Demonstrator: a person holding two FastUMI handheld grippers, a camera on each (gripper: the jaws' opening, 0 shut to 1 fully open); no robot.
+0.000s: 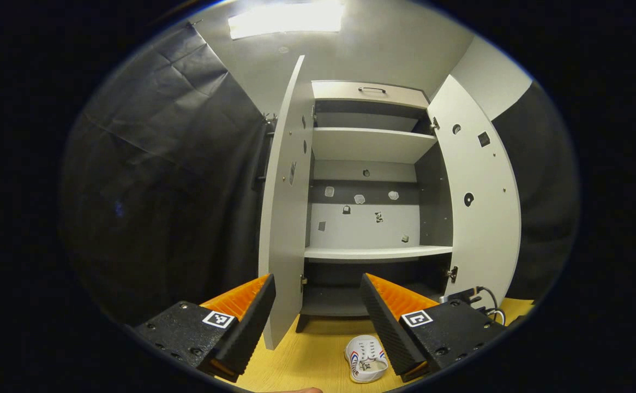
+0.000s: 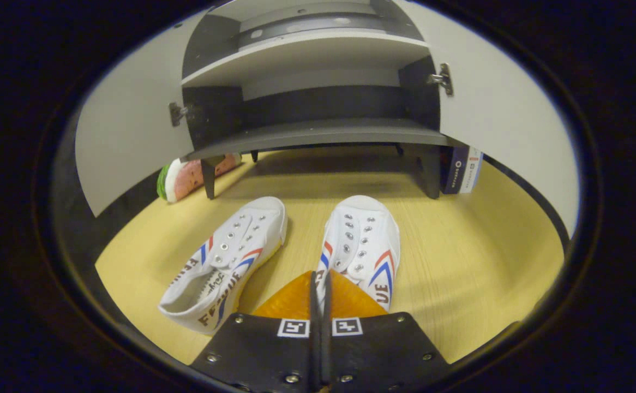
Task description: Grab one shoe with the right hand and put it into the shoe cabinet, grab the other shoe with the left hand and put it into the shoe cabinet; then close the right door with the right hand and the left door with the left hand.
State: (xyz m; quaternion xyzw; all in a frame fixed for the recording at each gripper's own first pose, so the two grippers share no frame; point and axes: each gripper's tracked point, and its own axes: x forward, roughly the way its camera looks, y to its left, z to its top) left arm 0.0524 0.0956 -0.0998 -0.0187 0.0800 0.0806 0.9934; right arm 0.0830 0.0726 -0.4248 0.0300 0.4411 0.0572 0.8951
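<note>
A recording booth is standing in for a home hallway: black cloth point(image 1: 165, 164) is hanging beside a shoe cabinet point(image 1: 370, 144), marker stickers point(image 1: 359, 199) are dotting its back panel, and shoes point(image 2: 225, 262) are lying on the wooden floor point(image 2: 476, 256).

Both cabinet doors point(image 1: 282, 218) stand wide at my 11 and 1 o'clock, so the bottom shelf point(image 2: 318, 132) lies unblocked at 12. Two shoes point(image 2: 363, 245) sit on the floor before it.

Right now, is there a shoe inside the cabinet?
No, both white shoes lie on the wooden floor in front of the open cabinet, whose visible shelves hold no shoe.
</note>
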